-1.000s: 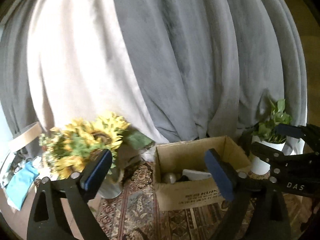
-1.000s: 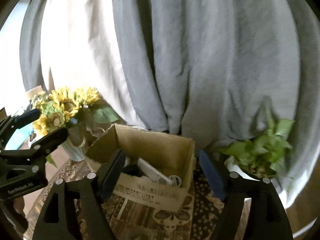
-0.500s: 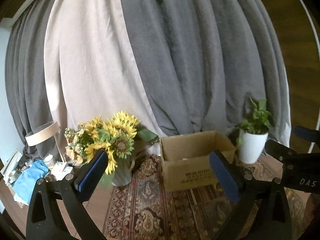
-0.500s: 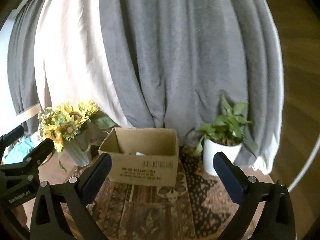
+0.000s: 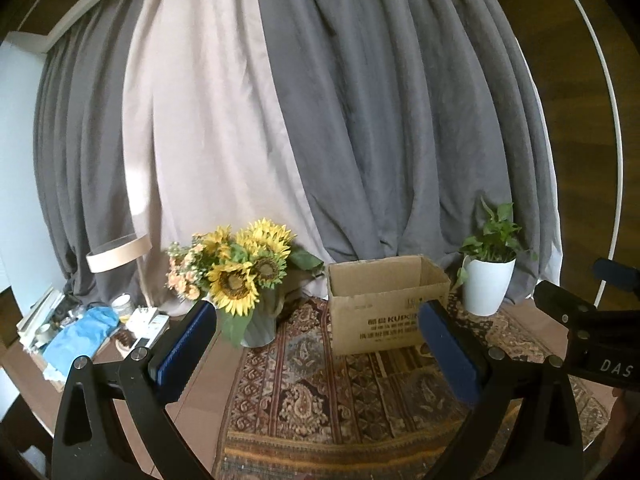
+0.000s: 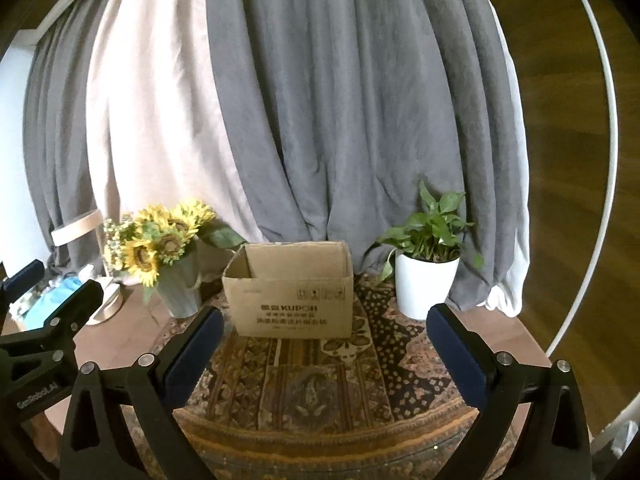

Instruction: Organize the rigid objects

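Cardboard box [image 6: 289, 289], open-topped, on the patterned rug [image 6: 316, 384], before the grey curtain [image 6: 352, 100]. Sunflower vase [image 6: 180, 288] just left of the box, white potted plant [image 6: 426, 283] just right. Left gripper [image 5: 316, 344] and right gripper [image 6: 324, 354] short of the box, jaws wide, nothing held. Box contents hidden.

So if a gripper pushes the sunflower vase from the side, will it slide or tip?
The sunflower vase likely tips: its blooms spread wider than its narrow base. It stands at the rug edge, so it may catch instead of sliding.
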Available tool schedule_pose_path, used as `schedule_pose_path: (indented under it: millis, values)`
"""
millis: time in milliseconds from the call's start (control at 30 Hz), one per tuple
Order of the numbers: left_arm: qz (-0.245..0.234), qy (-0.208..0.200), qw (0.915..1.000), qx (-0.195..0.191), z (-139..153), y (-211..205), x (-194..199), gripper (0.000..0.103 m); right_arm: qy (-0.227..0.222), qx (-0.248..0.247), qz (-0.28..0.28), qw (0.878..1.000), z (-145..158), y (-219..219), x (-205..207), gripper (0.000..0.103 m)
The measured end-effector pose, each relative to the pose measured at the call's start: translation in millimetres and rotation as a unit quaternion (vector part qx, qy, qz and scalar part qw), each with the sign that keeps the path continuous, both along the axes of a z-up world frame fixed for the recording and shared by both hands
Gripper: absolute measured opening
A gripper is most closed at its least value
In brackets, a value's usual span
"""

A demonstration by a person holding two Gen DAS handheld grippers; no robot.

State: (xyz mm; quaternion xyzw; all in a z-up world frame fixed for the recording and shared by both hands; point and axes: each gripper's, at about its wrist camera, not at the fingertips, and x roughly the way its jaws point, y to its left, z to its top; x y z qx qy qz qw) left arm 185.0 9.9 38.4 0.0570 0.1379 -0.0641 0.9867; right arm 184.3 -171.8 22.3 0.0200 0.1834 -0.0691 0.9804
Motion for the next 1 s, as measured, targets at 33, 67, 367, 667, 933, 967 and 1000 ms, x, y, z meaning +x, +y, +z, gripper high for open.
schedule_pose_path:
  millis: [33,67,367,667,933,967,1000]
  values:
    - [0.003,0.0,1.0,-0.001,0,1,-8,0.103,-0.002,-0.003,0.002,1.0,1,0,-7,0.103]
    - [0.005,-0.002,1.0,-0.002,0,1,-15,0.103,-0.002,-0.005,0.003,1.0,1,1,-13,0.103]
    - [0.025,0.006,0.9996,-0.01,-1,13,-76,0.103,-0.008,-0.011,0.025,1.0,4,6,-70,0.103]
    - [0.026,-0.008,0.9996,-0.01,6,18,-121,0.103,-0.023,-0.016,0.032,0.999,10,14,-119,0.103]
    - [0.022,-0.01,0.9997,-0.009,8,20,-141,0.103,-0.025,-0.011,0.029,0.999,10,16,-147,0.103]
    - [0.021,-0.01,0.9997,-0.008,7,20,-144,0.103,-0.024,-0.012,0.029,0.999,10,17,-149,0.103]
    - [0.021,-0.01,0.9997,-0.007,7,20,-147,0.103,-0.024,-0.011,0.028,0.999,10,17,-153,0.103]
